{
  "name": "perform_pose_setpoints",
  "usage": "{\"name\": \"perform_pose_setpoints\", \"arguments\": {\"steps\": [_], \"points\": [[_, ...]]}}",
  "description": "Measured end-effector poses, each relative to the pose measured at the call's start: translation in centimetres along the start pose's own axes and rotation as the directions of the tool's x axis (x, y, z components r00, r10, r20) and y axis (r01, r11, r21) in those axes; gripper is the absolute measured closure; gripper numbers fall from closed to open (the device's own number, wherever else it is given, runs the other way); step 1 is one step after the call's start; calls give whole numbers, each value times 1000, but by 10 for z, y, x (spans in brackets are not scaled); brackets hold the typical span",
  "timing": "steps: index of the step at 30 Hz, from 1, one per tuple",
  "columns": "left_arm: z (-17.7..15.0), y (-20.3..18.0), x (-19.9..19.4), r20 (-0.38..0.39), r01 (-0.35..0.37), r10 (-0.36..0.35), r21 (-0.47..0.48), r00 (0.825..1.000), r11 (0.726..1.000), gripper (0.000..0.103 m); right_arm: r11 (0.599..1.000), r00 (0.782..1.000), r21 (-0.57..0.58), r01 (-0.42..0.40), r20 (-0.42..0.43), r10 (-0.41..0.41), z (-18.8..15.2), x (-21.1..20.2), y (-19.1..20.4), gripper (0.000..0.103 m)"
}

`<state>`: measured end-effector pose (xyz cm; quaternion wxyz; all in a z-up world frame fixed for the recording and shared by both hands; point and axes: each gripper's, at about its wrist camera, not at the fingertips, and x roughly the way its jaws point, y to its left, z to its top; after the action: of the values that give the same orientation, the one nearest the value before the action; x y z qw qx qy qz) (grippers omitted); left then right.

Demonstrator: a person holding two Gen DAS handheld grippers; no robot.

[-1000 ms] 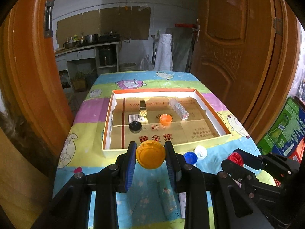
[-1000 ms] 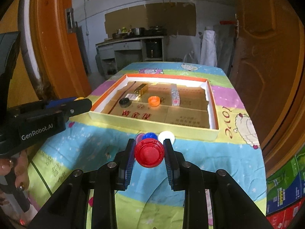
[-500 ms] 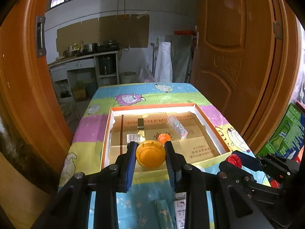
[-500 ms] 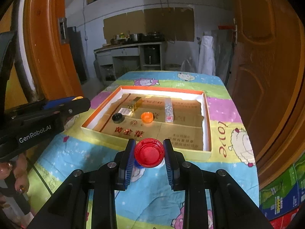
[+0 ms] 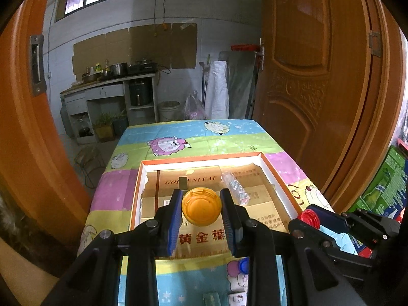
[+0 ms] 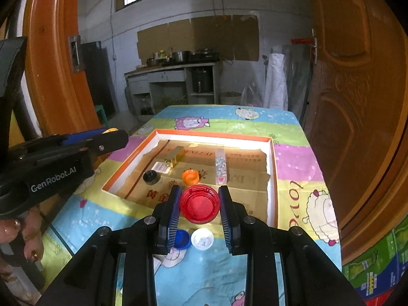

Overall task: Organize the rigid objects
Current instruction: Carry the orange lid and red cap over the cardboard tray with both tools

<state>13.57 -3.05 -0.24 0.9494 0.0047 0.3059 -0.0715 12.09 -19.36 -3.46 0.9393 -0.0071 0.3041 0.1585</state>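
Both cams ride the wrists, looking fwd and down along each claw, close over the tabletop (image 5: 178,137). Left view faces the box (image 5: 267,164) head-on; right view sits further right. Shared: box (image 6: 269,153), tabletop, far kitchen wall, plus each other's claw at frame edge.

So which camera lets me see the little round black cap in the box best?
The right wrist view. There the little round black cap lies in plain sight inside the shallow cardboard box. In the left wrist view it can't be seen; the left gripper is probably hiding it.
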Motion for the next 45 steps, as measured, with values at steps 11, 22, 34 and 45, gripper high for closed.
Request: {"name": "perform_pose_setpoints", "arguments": {"steps": [11, 22, 34, 45], "points": [[14, 6, 28, -19, -14, 13, -16, 1000, 1000, 73, 1000, 1000, 12, 13, 6, -13, 14, 17, -18, 73], [27, 6, 56, -38, -21, 21, 6, 999, 1000, 73, 999, 999, 14, 35, 10, -35, 33, 39, -39, 73], [42, 0, 121, -137, 44, -41, 19, 990, 999, 73, 1000, 998, -9, 21, -54, -22, 48, 94, -64, 73], [31, 1, 167, -233, 60, -55, 14, 971, 998, 73, 999, 983, -17, 45, -176, -47, 36, 141, -73, 73]]}}
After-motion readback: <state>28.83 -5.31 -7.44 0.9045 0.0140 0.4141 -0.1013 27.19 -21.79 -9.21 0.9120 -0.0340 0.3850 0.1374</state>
